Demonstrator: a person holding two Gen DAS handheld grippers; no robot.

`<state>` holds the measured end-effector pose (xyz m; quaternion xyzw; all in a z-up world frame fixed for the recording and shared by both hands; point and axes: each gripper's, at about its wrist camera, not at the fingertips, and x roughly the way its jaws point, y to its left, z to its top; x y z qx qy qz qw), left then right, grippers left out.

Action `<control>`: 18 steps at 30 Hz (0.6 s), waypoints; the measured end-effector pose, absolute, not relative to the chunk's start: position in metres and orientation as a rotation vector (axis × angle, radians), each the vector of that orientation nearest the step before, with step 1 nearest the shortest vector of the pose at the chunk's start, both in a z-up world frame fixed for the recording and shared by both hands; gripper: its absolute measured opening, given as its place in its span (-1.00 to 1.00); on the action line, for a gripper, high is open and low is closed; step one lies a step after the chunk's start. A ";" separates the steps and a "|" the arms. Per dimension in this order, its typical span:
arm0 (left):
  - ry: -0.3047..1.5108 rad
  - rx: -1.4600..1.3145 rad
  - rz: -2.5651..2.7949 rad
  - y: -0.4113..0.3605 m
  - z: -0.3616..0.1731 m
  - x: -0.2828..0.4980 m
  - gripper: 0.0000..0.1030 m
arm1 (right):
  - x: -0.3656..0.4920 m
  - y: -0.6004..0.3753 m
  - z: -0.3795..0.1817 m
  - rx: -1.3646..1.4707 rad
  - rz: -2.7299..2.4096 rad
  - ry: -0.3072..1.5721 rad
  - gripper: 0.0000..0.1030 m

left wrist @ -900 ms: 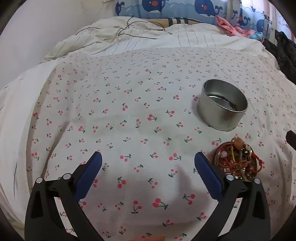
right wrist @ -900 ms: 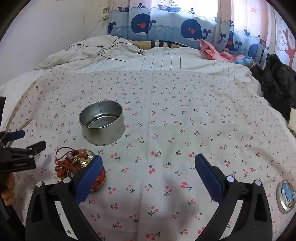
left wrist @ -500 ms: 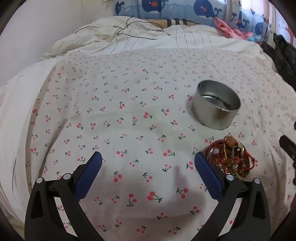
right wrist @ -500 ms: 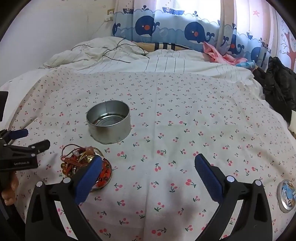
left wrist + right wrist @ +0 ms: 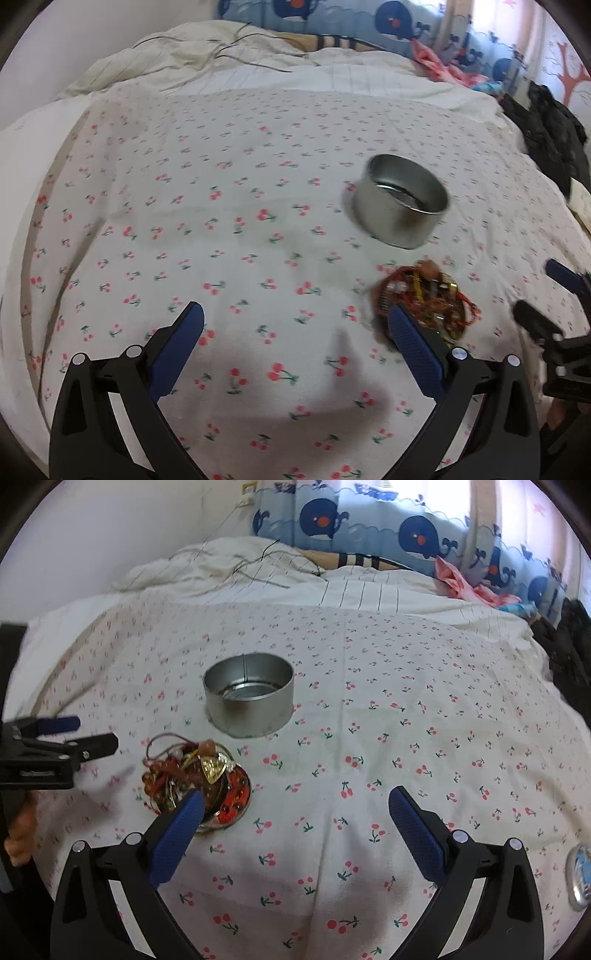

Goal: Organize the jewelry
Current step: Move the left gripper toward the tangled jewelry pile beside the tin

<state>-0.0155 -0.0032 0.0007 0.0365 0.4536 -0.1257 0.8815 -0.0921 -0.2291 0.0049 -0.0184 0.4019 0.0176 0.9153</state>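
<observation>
Both views have swung left, sliding the round tin [image 5: 249, 701] rightward in frame. Left gripper [image 5: 295, 325] and right gripper [image 5: 295, 805] gape empty near the jewelry heap [image 5: 195, 775].

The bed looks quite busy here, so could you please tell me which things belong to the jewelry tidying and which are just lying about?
For the job:
- jewelry pile, tangled on a round lid
- metal tin, open, nothing visible inside
- left tongs and right tongs, both open

Just lying about:
- rumpled duvet
- pink cloth
- black garment
- small round thing at the right edge
</observation>
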 end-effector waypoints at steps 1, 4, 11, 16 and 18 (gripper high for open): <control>0.934 0.080 -0.270 -0.005 0.001 -0.021 0.87 | -0.092 -0.227 0.005 -0.045 0.042 0.829 0.86; 0.909 0.118 -0.328 -0.016 0.007 -0.031 0.87 | -0.094 -0.223 0.002 -0.071 0.042 0.831 0.86; 0.894 0.152 -0.424 -0.040 0.011 -0.039 0.87 | -0.091 -0.224 -0.003 -0.086 0.026 0.848 0.86; 0.872 0.208 -0.378 -0.058 0.012 -0.041 0.87 | -0.093 -0.229 -0.004 -0.094 0.019 0.847 0.86; 0.875 0.227 -0.373 -0.063 0.010 -0.041 0.87 | -0.094 -0.233 -0.005 -0.079 0.021 0.850 0.86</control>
